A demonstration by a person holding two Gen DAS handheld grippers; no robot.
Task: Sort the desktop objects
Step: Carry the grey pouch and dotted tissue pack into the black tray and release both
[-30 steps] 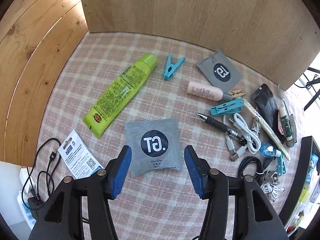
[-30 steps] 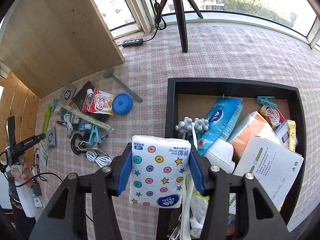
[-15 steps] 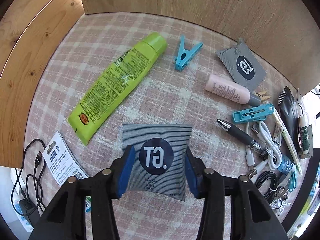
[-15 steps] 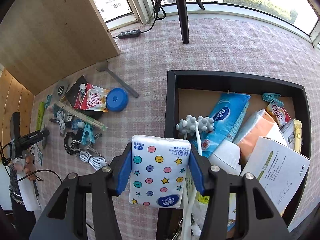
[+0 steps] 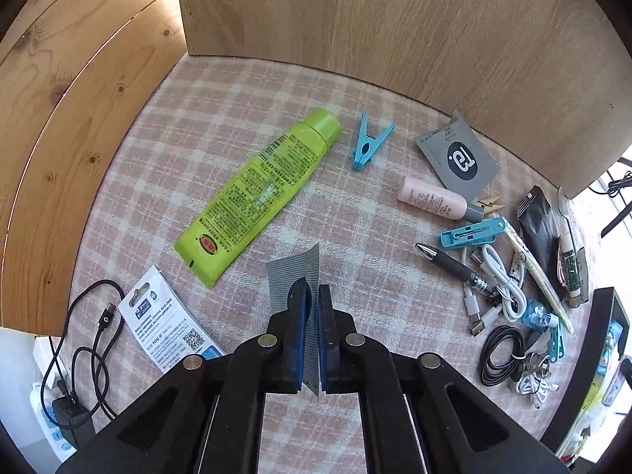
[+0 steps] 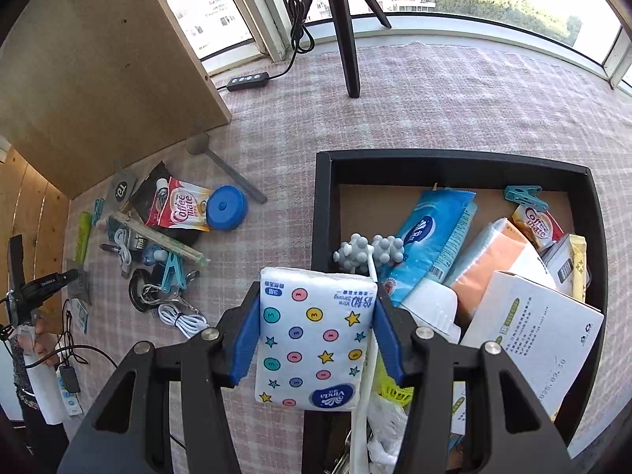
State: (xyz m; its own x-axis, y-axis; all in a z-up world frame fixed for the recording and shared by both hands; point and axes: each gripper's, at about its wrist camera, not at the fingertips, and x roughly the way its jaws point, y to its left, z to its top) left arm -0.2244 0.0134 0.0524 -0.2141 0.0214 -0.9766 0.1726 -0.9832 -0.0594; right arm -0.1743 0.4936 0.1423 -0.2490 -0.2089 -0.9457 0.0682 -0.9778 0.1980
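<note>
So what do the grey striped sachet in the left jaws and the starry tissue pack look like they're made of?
Grey sachet: thin matte foil or paper laminate, probably; it stands edge-on, crisp and flat. Tissue pack: soft glossy plastic film, slightly puffy and wrinkled at the seams.

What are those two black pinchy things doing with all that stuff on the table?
A person is tidying a messy table with two hand-held grippers. The left gripper is shut on a thin grey sachet, pinched edge-on above the checked cloth. The right gripper is shut on a white tissue pack with coloured dots and stars, held by the near edge of the black tray, which already holds boxes and packets. A green tube, clips and cables lie on the cloth.
</note>
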